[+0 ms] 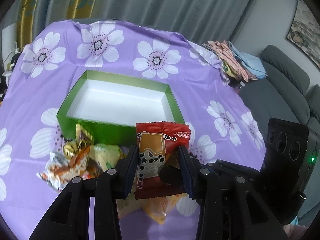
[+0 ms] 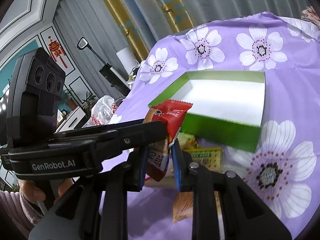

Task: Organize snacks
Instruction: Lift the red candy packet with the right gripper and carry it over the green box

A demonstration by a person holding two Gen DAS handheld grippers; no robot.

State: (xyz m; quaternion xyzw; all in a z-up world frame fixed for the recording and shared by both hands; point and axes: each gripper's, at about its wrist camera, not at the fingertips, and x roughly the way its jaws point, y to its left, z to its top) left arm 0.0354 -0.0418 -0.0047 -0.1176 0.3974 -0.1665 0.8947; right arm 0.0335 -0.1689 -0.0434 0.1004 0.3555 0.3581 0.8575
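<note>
Now the left gripper [image 1: 158, 168] squeezes a red bubble-tea snack packet [image 1: 158, 150]; the right gripper [image 2: 159, 160] pinches an orange packet [image 2: 159, 160], green cardboard box [image 2: 220, 132] ahead.

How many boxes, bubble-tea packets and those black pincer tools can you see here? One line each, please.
Green box: 1
Red bubble-tea packet: 1
Grippers: 2, the left gripper and the right gripper
Total: 4

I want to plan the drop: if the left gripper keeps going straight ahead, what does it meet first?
Probably the near wall of the green box, just beyond the red snack packet that the left gripper holds; depth is uncertain.
</note>
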